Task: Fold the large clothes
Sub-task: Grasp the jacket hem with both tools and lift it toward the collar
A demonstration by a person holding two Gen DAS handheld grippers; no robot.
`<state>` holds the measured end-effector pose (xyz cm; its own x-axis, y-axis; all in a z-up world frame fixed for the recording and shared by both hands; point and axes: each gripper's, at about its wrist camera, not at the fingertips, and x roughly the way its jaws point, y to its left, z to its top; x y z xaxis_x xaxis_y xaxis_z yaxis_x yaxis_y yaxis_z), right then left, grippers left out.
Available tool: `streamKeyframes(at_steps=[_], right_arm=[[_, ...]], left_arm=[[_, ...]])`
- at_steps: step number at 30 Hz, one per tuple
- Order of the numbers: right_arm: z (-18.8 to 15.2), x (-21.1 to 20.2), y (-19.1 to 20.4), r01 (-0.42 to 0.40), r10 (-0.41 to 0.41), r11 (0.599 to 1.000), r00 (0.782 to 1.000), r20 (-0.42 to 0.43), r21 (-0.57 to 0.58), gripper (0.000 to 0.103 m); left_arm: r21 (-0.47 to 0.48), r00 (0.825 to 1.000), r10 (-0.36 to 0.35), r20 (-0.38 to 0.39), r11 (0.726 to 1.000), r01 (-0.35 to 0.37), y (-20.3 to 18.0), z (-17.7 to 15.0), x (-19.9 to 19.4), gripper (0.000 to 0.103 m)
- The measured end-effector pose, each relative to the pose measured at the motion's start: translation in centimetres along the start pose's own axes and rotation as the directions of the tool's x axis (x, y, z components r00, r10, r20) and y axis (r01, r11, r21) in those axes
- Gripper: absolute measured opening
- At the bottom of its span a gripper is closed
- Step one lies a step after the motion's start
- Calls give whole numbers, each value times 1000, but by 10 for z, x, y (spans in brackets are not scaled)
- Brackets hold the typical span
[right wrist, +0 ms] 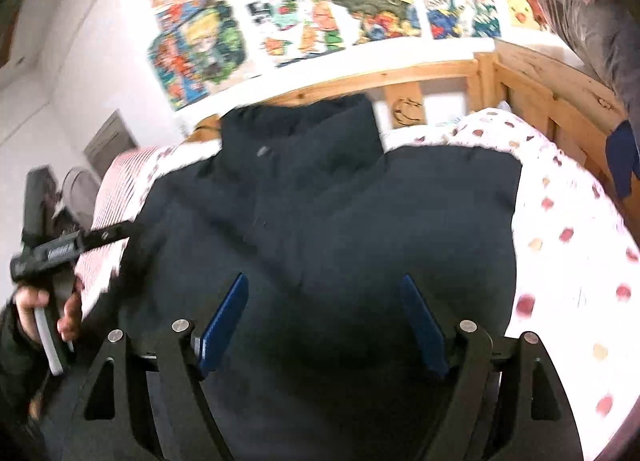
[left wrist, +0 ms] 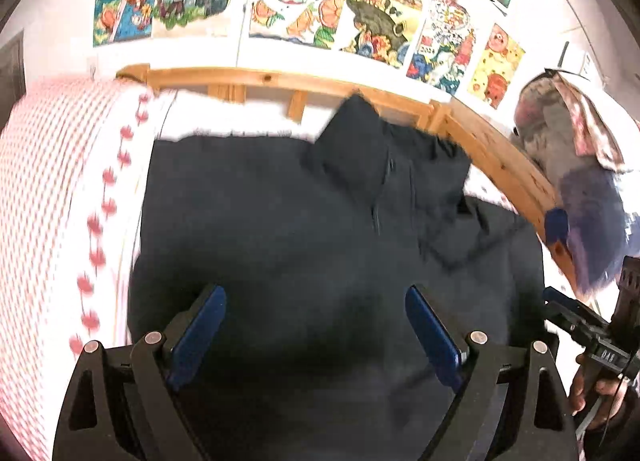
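A large dark navy jacket point(left wrist: 288, 221) lies spread on the bed, its collar point(left wrist: 352, 133) standing up toward the wooden rail. In the right wrist view the same jacket point(right wrist: 360, 213) fills the middle, collar point(right wrist: 304, 133) at the far end. My left gripper point(left wrist: 316, 293) hovers open over the jacket's near part, its blue pads point(left wrist: 200, 333) wide apart with nothing between them. My right gripper point(right wrist: 324, 281) is likewise open above the jacket's lower middle. Each gripper shows at the edge of the other's view, held by a hand point(right wrist: 36, 309).
The bed has a white sheet with red dots point(right wrist: 568, 245) on the right and a pink striped cover point(left wrist: 44, 189) on the left. A wooden bed rail point(left wrist: 280, 81) runs along the far side under a wall of colourful drawings point(left wrist: 296, 1). A grey-blue cloth bundle point(left wrist: 572, 181) hangs over the right rail.
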<state>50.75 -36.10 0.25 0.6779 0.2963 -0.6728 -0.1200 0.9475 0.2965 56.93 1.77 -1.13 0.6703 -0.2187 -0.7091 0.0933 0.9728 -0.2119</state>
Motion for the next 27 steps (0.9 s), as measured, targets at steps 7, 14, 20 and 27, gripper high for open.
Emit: streamKeyframes(at_steps=[7, 14, 20, 27], right_arm=[[98, 62, -21, -1, 0, 987, 1000, 6, 163, 74], [153, 132, -22, 3, -10, 980, 999, 34, 198, 48], [159, 161, -20, -18, 14, 980, 1000, 24, 200, 10], [132, 110, -19, -33, 24, 993, 996, 83, 111, 5]], left_arm=[[20, 997, 54, 58, 998, -55, -15, 75, 42, 91], [-13, 991, 97, 88, 995, -96, -27, 120, 98, 72], [-44, 999, 39, 32, 998, -37, -33, 135, 128, 21], [-102, 1000, -17, 21, 995, 19, -28, 125, 96, 7]])
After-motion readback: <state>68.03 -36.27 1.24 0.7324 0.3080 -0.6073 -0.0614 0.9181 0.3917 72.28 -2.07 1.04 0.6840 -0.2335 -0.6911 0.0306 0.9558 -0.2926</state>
